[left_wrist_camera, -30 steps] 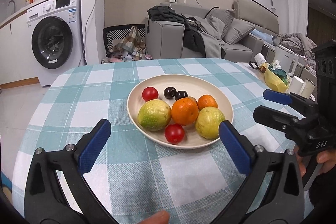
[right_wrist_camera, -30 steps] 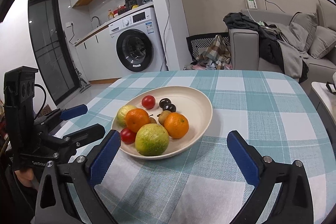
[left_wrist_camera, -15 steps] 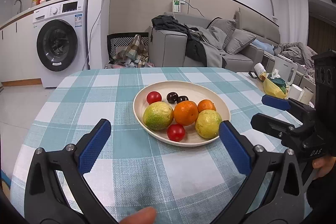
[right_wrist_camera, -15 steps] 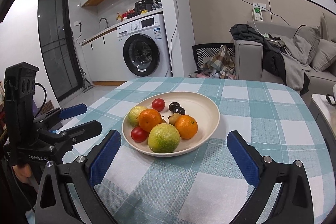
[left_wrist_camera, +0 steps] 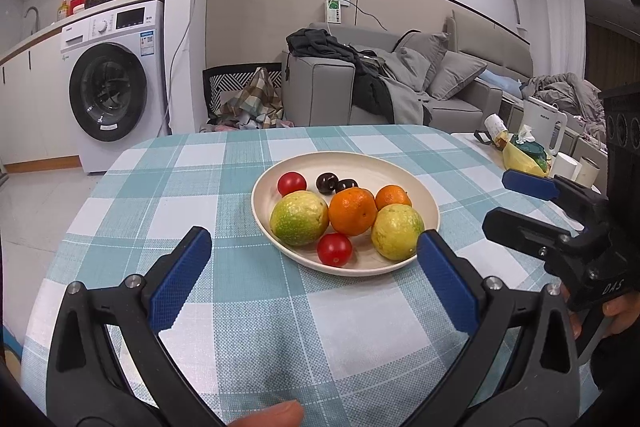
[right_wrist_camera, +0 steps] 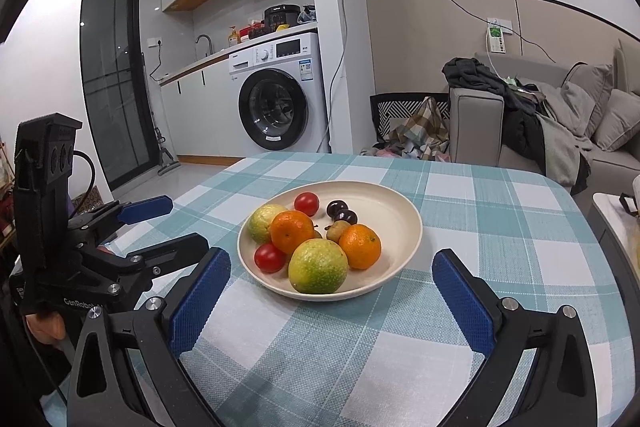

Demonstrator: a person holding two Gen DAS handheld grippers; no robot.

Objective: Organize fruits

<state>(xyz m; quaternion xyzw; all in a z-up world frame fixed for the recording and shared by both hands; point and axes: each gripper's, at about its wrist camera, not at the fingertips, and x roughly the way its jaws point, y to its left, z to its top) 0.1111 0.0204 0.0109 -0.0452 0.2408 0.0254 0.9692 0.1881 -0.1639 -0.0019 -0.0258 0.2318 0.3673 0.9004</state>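
A cream plate (left_wrist_camera: 400,167) (right_wrist_camera: 400,211) sits mid-table with fruit: two yellow-green guavas (left_wrist_camera: 299,217) (right_wrist_camera: 318,266), two oranges (left_wrist_camera: 352,211) (right_wrist_camera: 292,231), two red tomatoes (left_wrist_camera: 334,249) (right_wrist_camera: 269,257), two dark cherries (left_wrist_camera: 327,183) (right_wrist_camera: 337,207) and a small brown fruit (right_wrist_camera: 338,230). My left gripper (left_wrist_camera: 314,263) is open and empty, held back from the plate's near rim. My right gripper (right_wrist_camera: 330,291) is open and empty, also short of the plate. Each gripper shows in the other's view: the right (left_wrist_camera: 520,203), the left (right_wrist_camera: 168,227).
The table has a teal-and-white checked cloth (left_wrist_camera: 240,187) (right_wrist_camera: 500,227). A side table at the right holds a yellow bag (left_wrist_camera: 524,155), a kettle (left_wrist_camera: 544,123) and cups. A washing machine (right_wrist_camera: 280,99) and a grey sofa (left_wrist_camera: 400,87) stand beyond the table.
Both grippers have drawn back and risen a little from the plate, which now looks smaller and further off. Both stay open; the fruit has not moved.
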